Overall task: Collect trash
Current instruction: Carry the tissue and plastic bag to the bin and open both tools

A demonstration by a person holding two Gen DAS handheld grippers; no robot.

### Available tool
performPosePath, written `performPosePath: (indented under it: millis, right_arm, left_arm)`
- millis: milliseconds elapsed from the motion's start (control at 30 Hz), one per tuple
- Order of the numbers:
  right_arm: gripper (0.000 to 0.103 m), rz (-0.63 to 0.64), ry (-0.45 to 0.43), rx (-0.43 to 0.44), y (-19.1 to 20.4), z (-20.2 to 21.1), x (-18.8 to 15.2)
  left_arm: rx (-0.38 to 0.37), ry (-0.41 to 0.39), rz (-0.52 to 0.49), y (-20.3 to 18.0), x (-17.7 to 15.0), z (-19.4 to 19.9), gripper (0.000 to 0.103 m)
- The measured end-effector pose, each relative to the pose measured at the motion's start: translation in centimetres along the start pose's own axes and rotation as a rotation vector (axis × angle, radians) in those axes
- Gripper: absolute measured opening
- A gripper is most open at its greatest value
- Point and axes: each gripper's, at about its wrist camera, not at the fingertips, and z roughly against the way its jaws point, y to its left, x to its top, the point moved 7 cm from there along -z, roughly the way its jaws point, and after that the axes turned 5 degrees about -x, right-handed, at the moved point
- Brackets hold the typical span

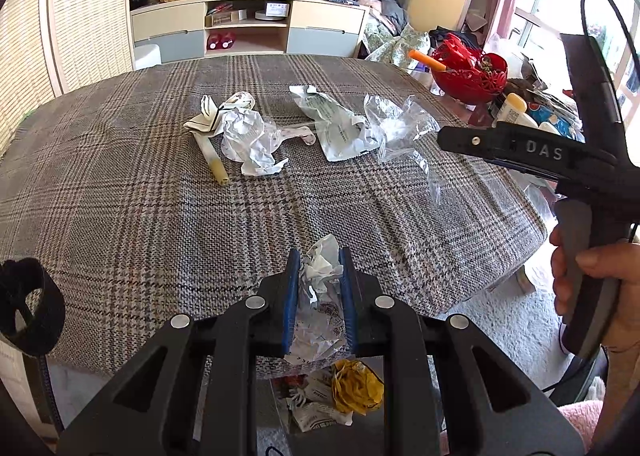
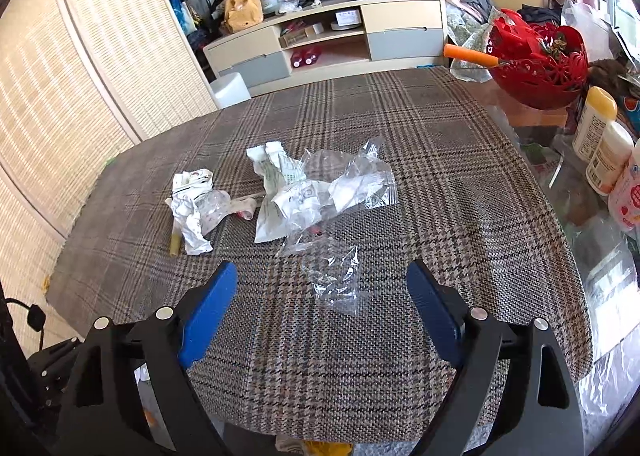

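gripping a crumpled paper wad (image 1: 320, 276), the left tongs (image 1: 319, 288) are hanging over the bench's (image 2: 460, 224) near edge, above a bin of trash (image 1: 340, 396). the right tongs (image 2: 322, 296) are gaping empty; a clear plastic wrapper (image 2: 336, 280) is lying just ahead between them.

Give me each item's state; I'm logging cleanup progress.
left gripper: shut on crumpled paper
right gripper: open, empty
clear plastic wrap: loose on plaid cloth
white packet: lying crumpled
yellow wad: below the table edge
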Motion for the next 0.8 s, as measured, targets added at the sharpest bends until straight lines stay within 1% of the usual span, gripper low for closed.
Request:
performPosePath:
  millis: [200,233,267,300,333,367,400,500,667,800]
  right_arm:
    - [0.087,-0.006,0.053,0.018,0.5,-3.7,-0.3]
    - [0.082,0.000,0.057,0.012,0.5,-4.2,-0.4]
    - [0.075,0.007,0.065,0.009,0.6,-4.6,-0.5]
    - [0.048,0.007,0.078,0.010,0.7,-4.9,-0.7]
    - [0.024,0.001,0.092,0.010,0.6,-5.2,-1.0]
    - [0.016,-0.006,0.106,0.004,0.4,-5.5,-1.4]
    - [0.005,-0.011,0.119,0.001,0.2,-5.6,-1.7]
    - [0.004,-0.008,0.124,-0.001,-0.1,-4.9,-2.5]
    - [0.003,-0.030,0.097,0.004,-1.2,-2.4,-3.5]
    - [0.003,-0.027,0.085,0.021,-0.8,-0.2,-5.6]
  left_arm:
    - [-0.022,-0.001,0.008,-0.5,0.6,-0.4,0.018]
    - [-0.024,0.000,0.007,-0.6,0.6,-0.4,0.018]
    - [-0.027,0.002,0.004,-0.7,0.6,-0.6,0.018]
    - [-0.027,0.004,0.002,-0.8,0.6,-0.6,0.018]
    - [-0.025,0.006,0.001,-0.8,0.5,-0.7,0.018]
    - [-0.023,0.010,-0.001,-0.8,0.4,-0.8,0.018]
    - [-0.021,0.012,-0.001,-0.8,0.2,-0.9,0.018]
    - [-0.015,0.018,0.003,-0.5,-0.3,-0.8,0.018]
    - [-0.010,0.014,0.003,-0.5,-1.4,0.1,0.018]
    - [-0.014,0.011,0.005,-0.8,-2.9,1.0,0.018]
